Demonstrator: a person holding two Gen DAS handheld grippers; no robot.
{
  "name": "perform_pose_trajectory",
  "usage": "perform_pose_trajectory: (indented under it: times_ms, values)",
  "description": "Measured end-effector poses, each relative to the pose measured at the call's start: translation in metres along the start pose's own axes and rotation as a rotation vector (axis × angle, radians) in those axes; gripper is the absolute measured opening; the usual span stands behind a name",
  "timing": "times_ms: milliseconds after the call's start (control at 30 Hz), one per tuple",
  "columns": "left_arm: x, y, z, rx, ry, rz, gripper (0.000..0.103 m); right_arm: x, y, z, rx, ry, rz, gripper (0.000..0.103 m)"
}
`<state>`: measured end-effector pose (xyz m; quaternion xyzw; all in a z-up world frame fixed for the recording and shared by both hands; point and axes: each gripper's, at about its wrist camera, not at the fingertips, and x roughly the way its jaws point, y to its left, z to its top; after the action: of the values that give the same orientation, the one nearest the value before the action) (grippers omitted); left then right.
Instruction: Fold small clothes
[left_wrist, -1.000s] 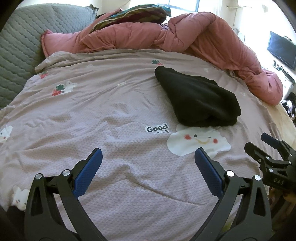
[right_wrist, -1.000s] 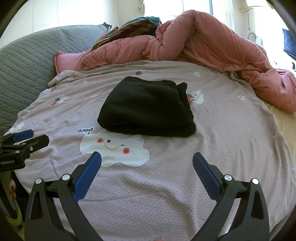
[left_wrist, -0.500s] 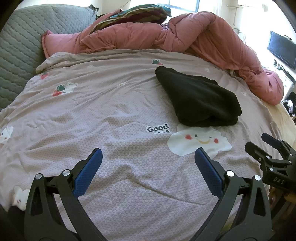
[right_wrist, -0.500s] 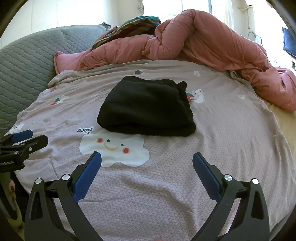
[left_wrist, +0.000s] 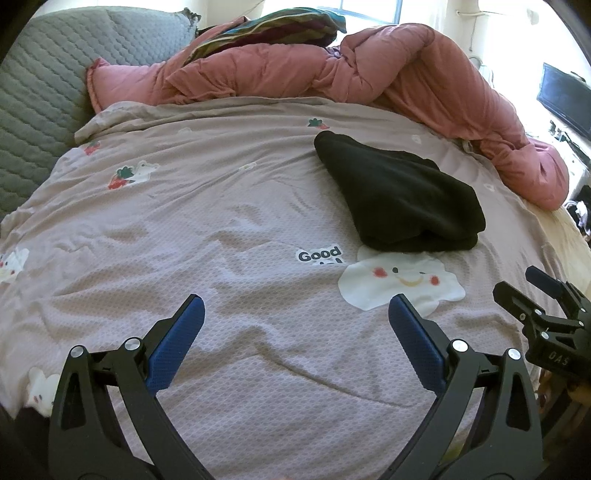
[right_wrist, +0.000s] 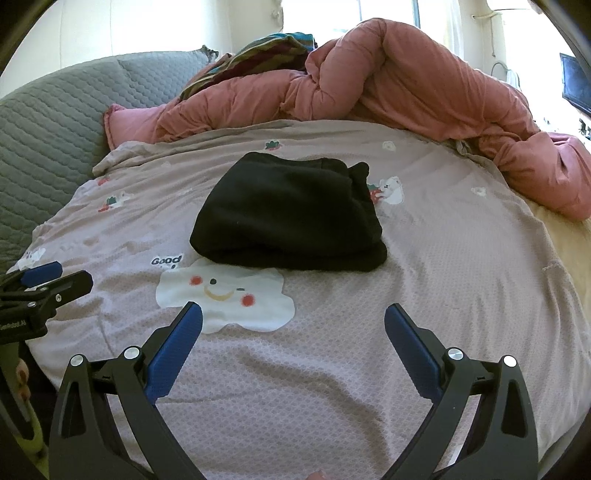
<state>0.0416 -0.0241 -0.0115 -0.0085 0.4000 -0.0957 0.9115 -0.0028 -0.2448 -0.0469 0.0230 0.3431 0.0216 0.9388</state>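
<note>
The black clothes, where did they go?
The black clothes lie bunched on the purple bedsheet, mid-bed in the right wrist view, just behind the smiling cloud print and before the pink quilt.

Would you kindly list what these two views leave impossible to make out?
- Black garment: its type and inner layers, hidden by its own folds, both views.
- Second line under "Good": hidden by a sheet wrinkle, left view.
- Monitor: cut by the frame edge.
- Right gripper: partly cropped, left view.
</note>
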Motion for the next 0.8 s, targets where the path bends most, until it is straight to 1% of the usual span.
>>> perform_pose_trajectory:
  times_ms: [567,700,800]
  values:
    - [-0.001,-0.001,0.000,-0.004,0.003,0.009,0.093,0.001,-0.007,0.001,0.015,0.007,-0.008,0.098]
    - [0.001,-0.001,0.000,-0.004,0.014,0.002,0.093,0.003,-0.015,0.000,0.045,0.021,-0.022,0.098]
    - [0.003,0.003,0.000,-0.016,0.024,0.009,0.093,0.003,-0.032,0.001,0.090,0.019,-0.069,0.098]
